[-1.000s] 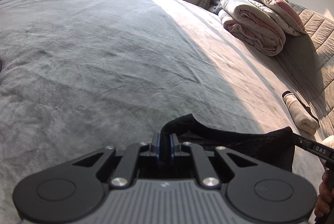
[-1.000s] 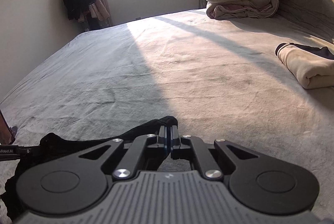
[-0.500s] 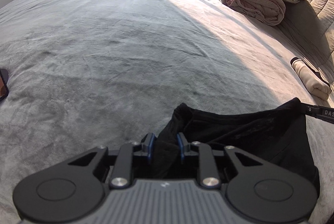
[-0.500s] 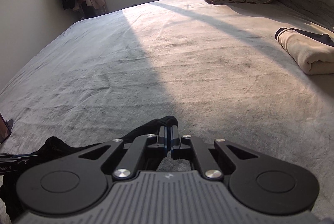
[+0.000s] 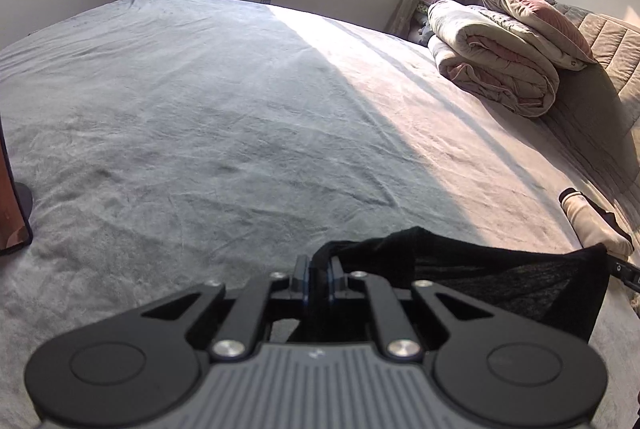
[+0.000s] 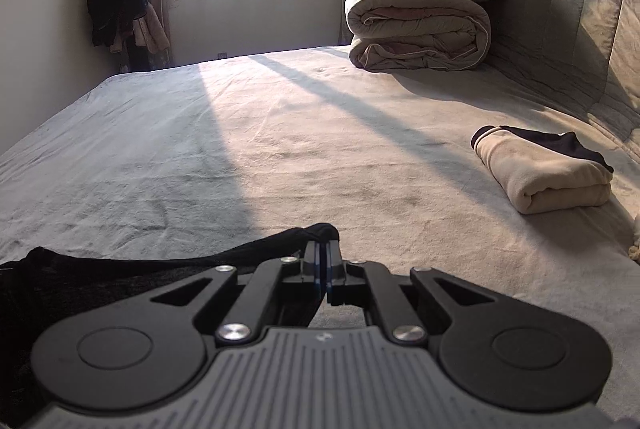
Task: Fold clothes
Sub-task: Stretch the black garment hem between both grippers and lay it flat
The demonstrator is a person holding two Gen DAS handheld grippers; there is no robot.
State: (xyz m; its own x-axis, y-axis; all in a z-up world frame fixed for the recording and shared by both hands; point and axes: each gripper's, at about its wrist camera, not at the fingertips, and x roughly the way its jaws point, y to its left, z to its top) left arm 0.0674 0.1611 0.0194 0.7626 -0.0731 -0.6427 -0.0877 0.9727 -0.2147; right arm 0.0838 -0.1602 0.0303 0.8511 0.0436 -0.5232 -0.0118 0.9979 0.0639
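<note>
A thin black garment [image 5: 500, 281] hangs stretched between my two grippers, just above the grey bed cover [image 5: 200, 109]. My left gripper [image 5: 318, 269] has one corner of the cloth bunched between its pads, and its jaws are closing on it. In the right wrist view the same black garment [image 6: 100, 277] runs off to the left. My right gripper [image 6: 323, 257] is shut on its other corner. The right gripper's tip [image 5: 624, 271] shows at the right edge of the left wrist view, at the cloth's far corner. The garment's lower part is hidden behind the gripper bodies.
A folded cream garment [image 6: 544, 173] lies on the bed at the right. A rolled duvet with a pillow on top [image 6: 420, 25] sits against the padded headboard [image 6: 580, 9]. Dark clothes hang in the far corner [image 6: 116, 5]. A dark object [image 5: 12, 205] stands at the left edge.
Both grippers have risen with the black garment, and the views now tilt up to show the window. The left jaws have narrowed on the bunched cloth. The garment hangs spread between the grippers.
</note>
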